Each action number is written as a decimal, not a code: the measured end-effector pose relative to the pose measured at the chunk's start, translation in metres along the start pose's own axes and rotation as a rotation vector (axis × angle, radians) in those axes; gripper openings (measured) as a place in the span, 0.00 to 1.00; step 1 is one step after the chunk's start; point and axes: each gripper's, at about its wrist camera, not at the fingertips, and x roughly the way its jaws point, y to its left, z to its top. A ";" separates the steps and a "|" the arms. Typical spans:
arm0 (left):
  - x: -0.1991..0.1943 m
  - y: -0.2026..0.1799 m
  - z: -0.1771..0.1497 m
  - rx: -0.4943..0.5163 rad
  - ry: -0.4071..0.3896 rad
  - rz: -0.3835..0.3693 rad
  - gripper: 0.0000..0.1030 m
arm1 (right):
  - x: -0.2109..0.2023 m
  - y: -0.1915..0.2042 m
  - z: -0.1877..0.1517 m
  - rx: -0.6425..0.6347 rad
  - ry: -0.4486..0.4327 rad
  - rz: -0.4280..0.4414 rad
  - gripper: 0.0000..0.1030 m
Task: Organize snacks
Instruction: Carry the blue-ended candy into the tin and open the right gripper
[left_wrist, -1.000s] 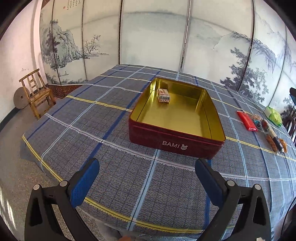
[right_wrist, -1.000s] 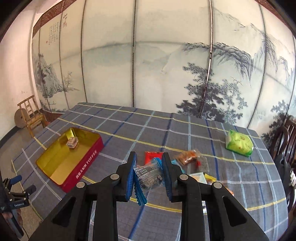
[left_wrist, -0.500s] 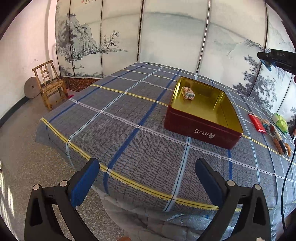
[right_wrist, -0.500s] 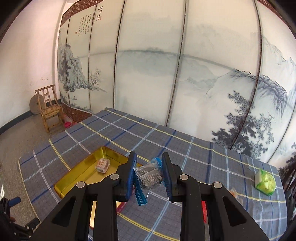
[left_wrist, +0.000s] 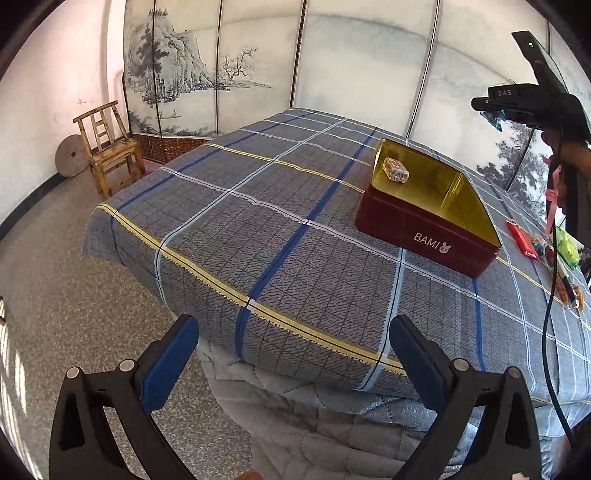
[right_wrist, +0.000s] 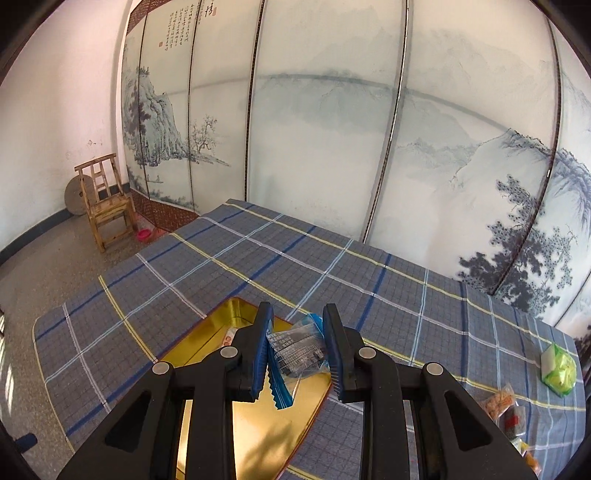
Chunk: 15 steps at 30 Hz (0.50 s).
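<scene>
right claw (right_wrist: 297, 345) clenched on a clear snack packet with blue edges (right_wrist: 295, 350); packet pinched between both blue pads, its crimped lower edge hanging below them; i have it above the open tin (right_wrist: 258, 417), over the tin's gold interior — not touching the bottom as far as i can tell; from the left wrist view the right claw (left_wrist: 493, 118) shows high at the right edge, above and beyond the tin, a bit of blue packet visible at its tip.

left claw (left_wrist: 293, 354) released; jaws standing wide, nothing between them; it sits off the near corner of the counter (left_wrist: 258, 229), over the quilted cloth hanging below the edge, well apart from the tin.

tin (left_wrist: 424, 221) — dark red outside, gold inside, "bami" and a small rabbit mark on the near wall; stands on the plaid cloth toward the right half of the counter; one small wrapped snack (left_wrist: 396, 170) lies inside near the far left corner.

remaining snacks on the counter to the right of the tin: red packet (left_wrist: 521, 238) just beyond the tin's right side; green packet (right_wrist: 559, 369) further out; a loose cluster of orange and clear packets (right_wrist: 506, 406) near the right edge; contents too small to read.

wooden chair (right_wrist: 107, 201) on the floor by the painted screen (right_wrist: 332, 129), well apart from the counter.
</scene>
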 end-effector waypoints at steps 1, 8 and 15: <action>0.001 0.000 0.000 0.000 0.001 -0.003 0.99 | 0.006 0.001 -0.002 -0.005 0.005 -0.003 0.28; 0.007 -0.008 -0.002 0.009 0.018 -0.032 0.99 | 0.053 0.014 -0.018 -0.024 0.090 -0.022 0.28; 0.012 -0.014 -0.007 0.025 0.039 -0.039 0.99 | 0.087 0.020 -0.040 -0.024 0.165 -0.031 0.28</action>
